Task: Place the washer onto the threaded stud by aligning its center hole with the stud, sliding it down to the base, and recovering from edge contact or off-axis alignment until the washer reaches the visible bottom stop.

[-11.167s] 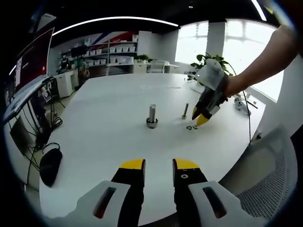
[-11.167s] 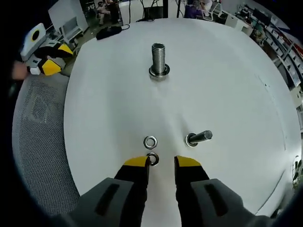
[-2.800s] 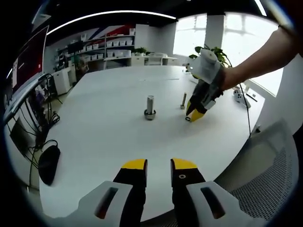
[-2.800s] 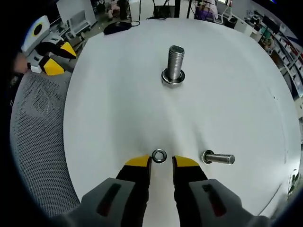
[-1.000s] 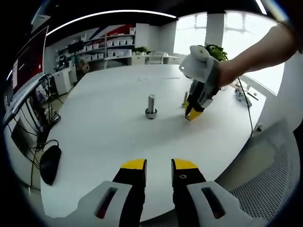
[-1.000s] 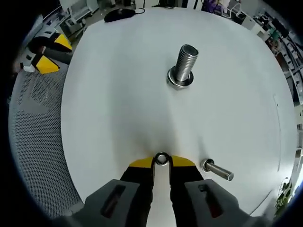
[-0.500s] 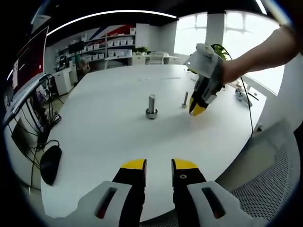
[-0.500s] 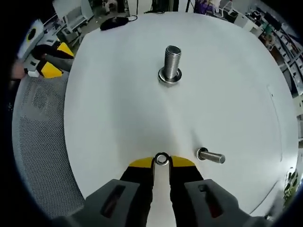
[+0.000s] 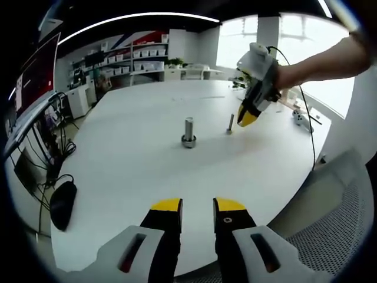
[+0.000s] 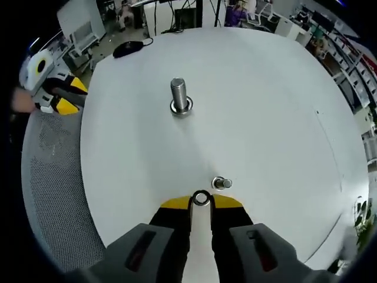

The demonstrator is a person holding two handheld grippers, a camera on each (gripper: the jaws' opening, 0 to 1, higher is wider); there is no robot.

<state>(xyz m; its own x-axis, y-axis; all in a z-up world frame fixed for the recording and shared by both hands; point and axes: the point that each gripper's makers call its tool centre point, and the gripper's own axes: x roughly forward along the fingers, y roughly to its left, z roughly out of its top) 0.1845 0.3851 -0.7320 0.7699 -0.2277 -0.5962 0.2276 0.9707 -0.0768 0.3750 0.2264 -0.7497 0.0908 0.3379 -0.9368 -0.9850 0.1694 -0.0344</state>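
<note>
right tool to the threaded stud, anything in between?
In the right gripper view, a small bolt stands just beyond the right tool, slightly right of the line; the table up to the threaded stud is bare.

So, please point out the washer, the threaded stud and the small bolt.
washer (image 10: 201,198), right gripper view, on its ring between the jaw tips.
threaded stud (image 10: 179,92), right gripper view, on its threaded shaft.
small bolt (image 10: 221,184), right gripper view, on its head.

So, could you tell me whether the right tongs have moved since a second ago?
Yes: the right tongs rose off the table, up past the small bolt.

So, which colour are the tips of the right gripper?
Yellow; the right gripper shows them best in the right gripper view.
</note>
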